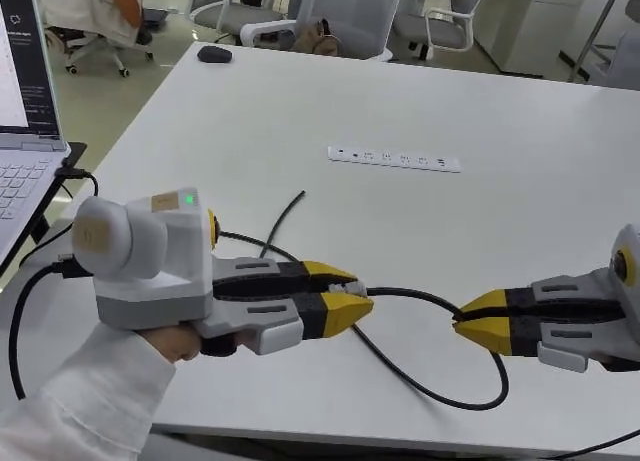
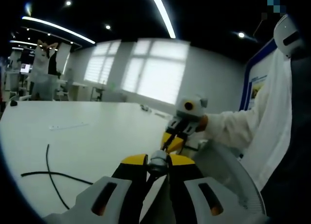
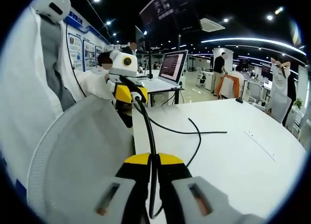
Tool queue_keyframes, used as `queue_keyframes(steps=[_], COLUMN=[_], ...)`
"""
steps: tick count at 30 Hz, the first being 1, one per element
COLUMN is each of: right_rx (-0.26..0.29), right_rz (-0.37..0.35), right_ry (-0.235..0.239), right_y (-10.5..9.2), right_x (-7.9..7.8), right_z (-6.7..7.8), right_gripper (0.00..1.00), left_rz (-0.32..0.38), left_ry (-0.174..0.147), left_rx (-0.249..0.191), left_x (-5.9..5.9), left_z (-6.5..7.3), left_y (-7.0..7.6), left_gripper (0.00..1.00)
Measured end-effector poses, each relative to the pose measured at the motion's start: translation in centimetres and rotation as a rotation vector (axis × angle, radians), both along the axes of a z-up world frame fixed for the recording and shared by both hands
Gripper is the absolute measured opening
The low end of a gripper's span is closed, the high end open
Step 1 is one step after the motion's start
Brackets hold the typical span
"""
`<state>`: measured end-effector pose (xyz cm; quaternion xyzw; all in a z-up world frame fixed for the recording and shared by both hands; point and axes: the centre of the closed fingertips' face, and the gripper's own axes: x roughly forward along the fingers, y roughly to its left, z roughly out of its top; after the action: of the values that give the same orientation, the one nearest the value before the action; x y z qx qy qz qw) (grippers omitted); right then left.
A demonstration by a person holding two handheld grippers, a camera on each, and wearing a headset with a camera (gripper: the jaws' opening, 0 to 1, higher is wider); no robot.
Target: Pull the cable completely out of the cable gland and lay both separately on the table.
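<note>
A black cable runs taut above the white table between the two grippers. It then loops down near the front edge and trails back toward the far left. My left gripper is shut on the small grey cable gland, which sits between its yellow tips with the cable leaving it. About a hand's width to the right, my right gripper is shut on the cable. In the right gripper view its jaws clamp the cable, which leads straight to the left gripper.
A white power strip lies mid-table beyond the cable. A laptop stands at the left edge with dark leads hanging off it. A mouse rests at the far corner, with office chairs behind. The cable loop lies close to the front edge.
</note>
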<state>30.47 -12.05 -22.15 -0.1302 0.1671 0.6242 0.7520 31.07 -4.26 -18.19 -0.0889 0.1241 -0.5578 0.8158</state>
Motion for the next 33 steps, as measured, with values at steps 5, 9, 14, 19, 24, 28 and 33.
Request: queue_keyframes(steps=[5,9,14,19,24,28,33], right_rx=[0.029,0.074,0.083,0.065,0.061,0.044,0.051], right_rz=[0.008,0.037,0.12,0.165,0.176,0.199,0.219], right_ry=[-0.009,-0.039,-0.09,-0.11,-0.091,-0.078,-0.067], right_y=[0.6,2.5,5.2,6.7,6.9,7.2,7.6], right_x=[-0.2,-0.4,-1.2,-1.1,-0.7,-0.7,-0.8], right_z=[1.7,3.8,5.2,5.2,4.6,4.1,4.2], right_gripper=[0.04,0.09,0.12,0.11,0.11,0.09,0.06], left_rz=[0.015,0.006,-0.016,-0.02,-0.023,-0.022,-0.013], left_ry=[-0.002,-0.011,-0.012,-0.011,-0.015,-0.013,-0.021], left_rx=[-0.024,-0.01,0.001,-0.002,0.005,-0.006,-0.018], left_x=[0.3,0.1,-0.3,-0.4,-0.5,-0.4,-0.2], left_z=[0.4,0.3,0.1,0.1,0.0,0.2,0.5], left_y=[0.3,0.1,-0.2,-0.2,-0.3,-0.2,0.0], left_gripper=[0.18,0.18,0.18,0.18,0.18,0.18,0.18])
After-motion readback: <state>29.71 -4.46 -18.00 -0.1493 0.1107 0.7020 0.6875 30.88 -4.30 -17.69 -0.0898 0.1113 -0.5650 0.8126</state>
